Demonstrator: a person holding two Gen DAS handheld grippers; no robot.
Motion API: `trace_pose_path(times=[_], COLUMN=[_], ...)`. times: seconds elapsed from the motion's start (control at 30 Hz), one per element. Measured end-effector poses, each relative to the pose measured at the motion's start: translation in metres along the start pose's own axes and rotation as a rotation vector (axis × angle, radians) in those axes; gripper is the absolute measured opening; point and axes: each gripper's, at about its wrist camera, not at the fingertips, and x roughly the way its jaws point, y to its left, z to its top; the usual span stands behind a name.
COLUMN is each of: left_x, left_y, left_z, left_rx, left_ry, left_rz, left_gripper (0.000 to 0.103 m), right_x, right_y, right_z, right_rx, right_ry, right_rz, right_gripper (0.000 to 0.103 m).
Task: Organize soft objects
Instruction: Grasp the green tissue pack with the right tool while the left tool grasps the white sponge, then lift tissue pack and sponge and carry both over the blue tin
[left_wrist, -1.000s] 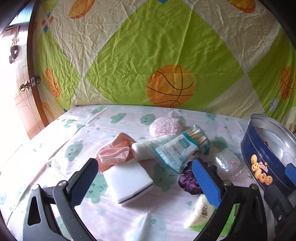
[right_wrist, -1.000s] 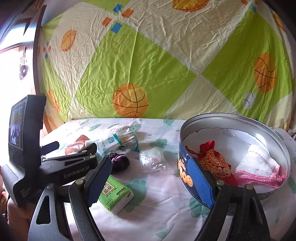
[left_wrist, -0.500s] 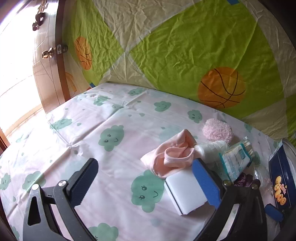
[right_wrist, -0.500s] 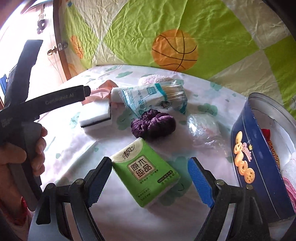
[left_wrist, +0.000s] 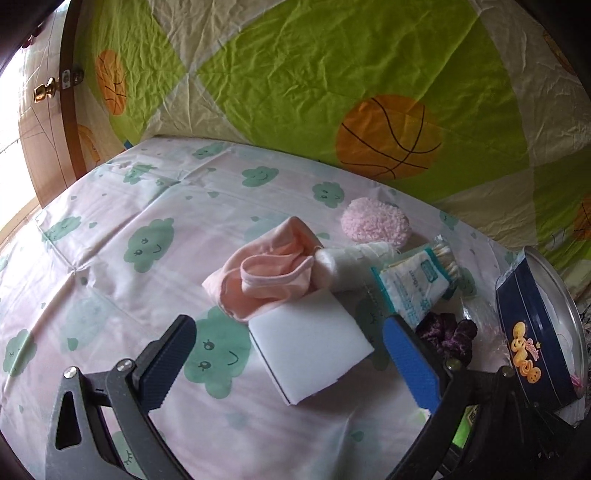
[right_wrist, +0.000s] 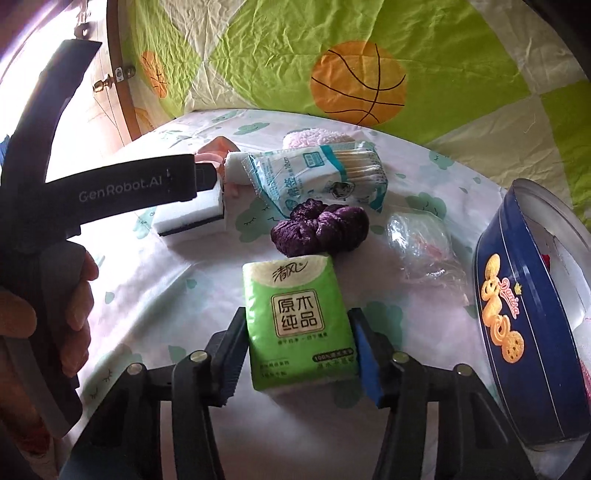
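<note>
My right gripper (right_wrist: 297, 350) is shut on a green tissue pack (right_wrist: 297, 321) that lies on the bed sheet. Beyond it lie a purple scrunchie (right_wrist: 319, 227), a cotton swab packet (right_wrist: 321, 177), a crumpled clear plastic bag (right_wrist: 419, 243) and a white sponge (right_wrist: 192, 218). My left gripper (left_wrist: 291, 358) is open and empty, its jaws on either side of the white sponge (left_wrist: 310, 343). A pink garment (left_wrist: 266, 273), a white roll (left_wrist: 351, 262) and a pink puff (left_wrist: 375, 221) lie behind the sponge.
A blue round cookie tin (right_wrist: 524, 317) stands open at the right with cloth items inside; it also shows in the left wrist view (left_wrist: 532, 336). A basketball-print sheet (left_wrist: 332, 74) hangs behind the bed. A wooden door (left_wrist: 40, 110) is at the left.
My right gripper has moved down onto the tissue pack and closed on it. My left gripper has swung back right, toward the sponge.
</note>
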Motion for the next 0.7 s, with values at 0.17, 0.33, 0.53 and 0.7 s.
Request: trace_pose_path(times=[0.17,0.33,0.53,0.7], left_x=[0.012,0.027,0.024,0.015], left_y=[-0.010,-0.013,-0.011,0.003], left_z=[-0.002,-0.004,-0.005,-0.008], left_rx=[0.019,0.038,0.037,-0.027], left_ry=[0.048,0.096,0.081,0.056], left_rz=[0.012,0.082,0.076,0.013], left_gripper=[0.102,0.083,0.069,0.063], right_x=[-0.020,-0.044,-0.057,-0.063], right_y=[-0.010,-0.021,-0.029,-0.032], right_z=[-0.007,-0.013,-0.011,-0.012], right_rx=[0.026,0.060,0.117,0.129], right_ry=[-0.062,-0.147,-0.210,-0.254], right_rz=[0.015,0.041,0.042,0.014], right_gripper=[0.053,0.053,0.053,0.053])
